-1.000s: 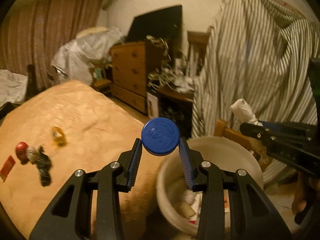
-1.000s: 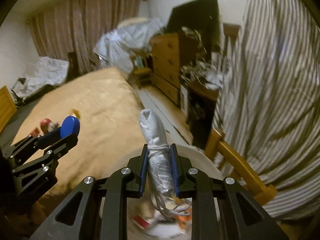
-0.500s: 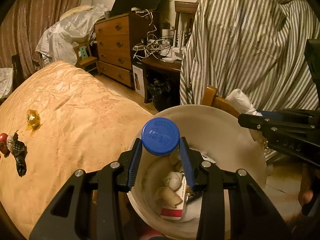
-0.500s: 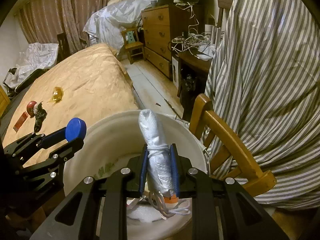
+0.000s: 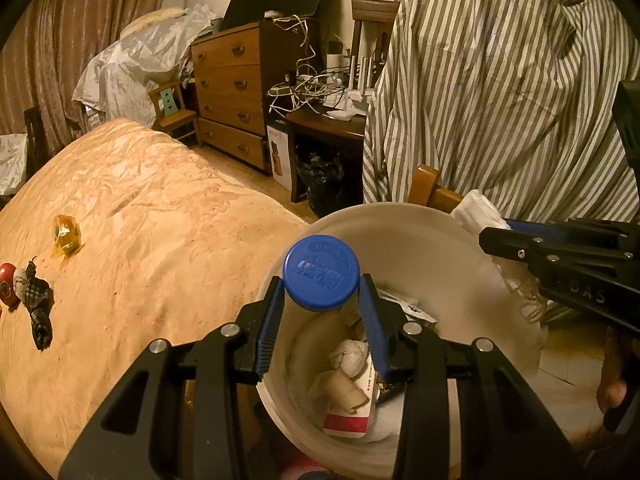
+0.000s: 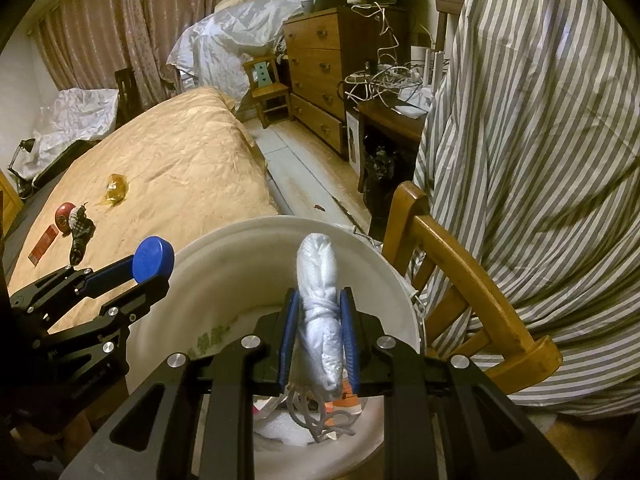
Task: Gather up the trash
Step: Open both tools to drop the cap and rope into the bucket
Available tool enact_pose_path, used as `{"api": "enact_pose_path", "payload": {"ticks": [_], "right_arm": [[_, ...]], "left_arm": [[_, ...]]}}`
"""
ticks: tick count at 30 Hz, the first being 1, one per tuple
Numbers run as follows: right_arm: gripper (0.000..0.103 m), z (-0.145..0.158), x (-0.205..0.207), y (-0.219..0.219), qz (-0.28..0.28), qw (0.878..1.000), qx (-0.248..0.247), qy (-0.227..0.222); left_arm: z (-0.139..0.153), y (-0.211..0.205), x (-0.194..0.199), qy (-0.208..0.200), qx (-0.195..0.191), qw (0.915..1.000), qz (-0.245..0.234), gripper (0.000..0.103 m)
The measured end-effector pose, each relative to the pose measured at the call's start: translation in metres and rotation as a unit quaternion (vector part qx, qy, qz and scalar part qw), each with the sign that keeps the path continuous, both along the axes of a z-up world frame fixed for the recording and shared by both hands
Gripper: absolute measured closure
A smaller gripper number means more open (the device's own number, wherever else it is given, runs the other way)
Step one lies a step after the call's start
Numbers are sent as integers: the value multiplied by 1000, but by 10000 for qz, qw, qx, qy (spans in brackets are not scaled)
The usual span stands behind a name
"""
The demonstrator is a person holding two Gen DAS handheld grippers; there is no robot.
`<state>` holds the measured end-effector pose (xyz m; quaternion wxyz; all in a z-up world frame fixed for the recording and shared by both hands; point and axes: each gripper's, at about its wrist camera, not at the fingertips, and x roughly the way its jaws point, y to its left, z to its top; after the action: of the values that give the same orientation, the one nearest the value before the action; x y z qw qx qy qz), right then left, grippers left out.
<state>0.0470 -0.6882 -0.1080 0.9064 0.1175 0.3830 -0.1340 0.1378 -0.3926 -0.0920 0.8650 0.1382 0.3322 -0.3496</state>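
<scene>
My left gripper (image 5: 321,292) is shut on a round blue cap (image 5: 321,277) and holds it over the near left rim of a white bucket (image 5: 452,276) with trash inside. It also shows in the right wrist view (image 6: 149,264) with the blue cap (image 6: 153,259). My right gripper (image 6: 318,322) is shut on a tied white plastic bundle (image 6: 320,308) with a grey cord, above the white bucket (image 6: 240,256). In the left wrist view the right gripper (image 5: 486,236) holds the white bundle (image 5: 476,210) over the far right rim.
A bed (image 5: 152,240) with a tan cover lies at left. On it are an amber wrapper (image 5: 66,234), a red ball (image 5: 7,288) and a dark cloth scrap (image 5: 38,304). A wooden chair (image 6: 460,264) under striped cloth (image 6: 540,140) stands right of the bucket. A dresser (image 5: 232,92) stands behind.
Both grippers have moved from beside the bed to above the bucket and tilted down toward it. Each still holds its item.
</scene>
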Motion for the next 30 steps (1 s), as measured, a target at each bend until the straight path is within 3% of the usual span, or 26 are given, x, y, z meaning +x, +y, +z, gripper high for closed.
{"api": "enact_pose_path", "payload": {"ticks": [18, 19, 20, 22, 23, 30], "right_arm": [[81, -1, 2, 7, 11, 10000, 7, -57], [80, -1, 2, 7, 14, 10000, 7, -60], [71, 0, 2, 8, 15, 10000, 5, -64], [51, 0, 0, 6, -25, 9999, 24, -132], [42, 1, -1, 5, -46, 9998, 36, -167], [42, 3, -2, 6, -87, 9997, 61, -209]], "left_arm": [[2, 1, 0, -8, -16, 10000, 8, 66], [3, 1, 0, -12, -19, 10000, 4, 66], [2, 0, 1, 29, -13, 10000, -19, 65], [2, 2, 1, -1, -22, 10000, 19, 40], [3, 2, 0, -44, -37, 10000, 56, 37], [4, 5, 1, -37, -18, 10000, 79, 36]]}}
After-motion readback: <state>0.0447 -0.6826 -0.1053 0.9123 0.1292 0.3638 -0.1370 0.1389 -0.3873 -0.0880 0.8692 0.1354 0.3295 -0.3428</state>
